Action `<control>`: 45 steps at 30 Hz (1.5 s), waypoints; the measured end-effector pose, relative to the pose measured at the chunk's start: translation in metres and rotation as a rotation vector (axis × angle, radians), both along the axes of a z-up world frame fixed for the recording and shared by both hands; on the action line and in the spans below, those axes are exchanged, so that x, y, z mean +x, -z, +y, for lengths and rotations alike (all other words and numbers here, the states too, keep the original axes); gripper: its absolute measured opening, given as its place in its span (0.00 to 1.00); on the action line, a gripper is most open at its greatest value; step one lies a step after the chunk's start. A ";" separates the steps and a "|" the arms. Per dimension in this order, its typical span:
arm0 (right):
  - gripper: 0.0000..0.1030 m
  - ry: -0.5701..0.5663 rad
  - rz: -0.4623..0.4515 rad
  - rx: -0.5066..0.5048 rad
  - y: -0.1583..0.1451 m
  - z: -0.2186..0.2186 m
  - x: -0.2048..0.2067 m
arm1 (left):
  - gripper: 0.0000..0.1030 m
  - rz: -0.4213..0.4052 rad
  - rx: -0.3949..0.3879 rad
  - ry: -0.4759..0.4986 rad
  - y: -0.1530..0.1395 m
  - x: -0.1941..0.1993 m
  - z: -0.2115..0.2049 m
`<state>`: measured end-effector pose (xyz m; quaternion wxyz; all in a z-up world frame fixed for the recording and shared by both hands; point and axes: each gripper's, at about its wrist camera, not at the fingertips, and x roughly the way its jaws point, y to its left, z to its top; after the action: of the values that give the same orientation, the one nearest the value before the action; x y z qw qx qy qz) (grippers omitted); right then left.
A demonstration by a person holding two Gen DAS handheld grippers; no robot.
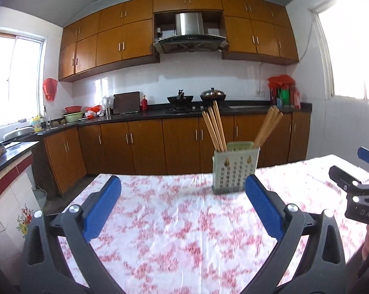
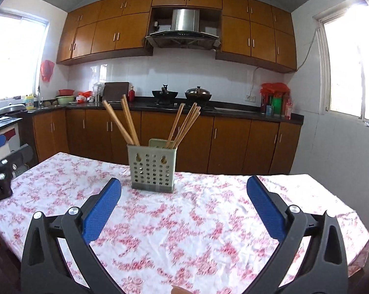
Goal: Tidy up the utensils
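The holder [image 2: 152, 166] hides the chopsticks' [image 2: 125, 122] lower ends; the tablecloth [image 2: 184, 232] looks blurred.

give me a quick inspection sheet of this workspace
surface: table under a white cloth with red floral print, wrinkled
job's things: perforated utensil holder upright on the cloth; chopsticks stand in it in two leaning bunches
clutter: nothing seen on the cloth
grippers: left gripper open, empty; right gripper open, empty
cables: white cable on the tiled wall
surroundings: wooden cabinets, range hood, wok, lidded pot
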<state>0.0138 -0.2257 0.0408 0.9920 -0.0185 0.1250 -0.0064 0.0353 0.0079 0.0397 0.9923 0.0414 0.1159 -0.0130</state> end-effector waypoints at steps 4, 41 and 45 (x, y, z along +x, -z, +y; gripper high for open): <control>0.98 -0.016 0.057 0.030 0.015 0.003 -0.004 | 0.96 0.038 0.003 0.001 0.016 -0.003 -0.008; 0.98 0.008 0.180 0.087 0.049 0.000 -0.006 | 0.96 0.159 -0.039 -0.001 0.055 0.005 -0.009; 0.98 0.008 0.178 0.087 0.048 0.000 -0.005 | 0.96 0.157 -0.040 0.001 0.053 0.005 -0.009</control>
<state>0.0088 -0.2262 -0.0073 0.9767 0.0246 0.2131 -0.0031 0.0398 -0.0014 -0.0136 0.9808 0.0204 0.1931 -0.0193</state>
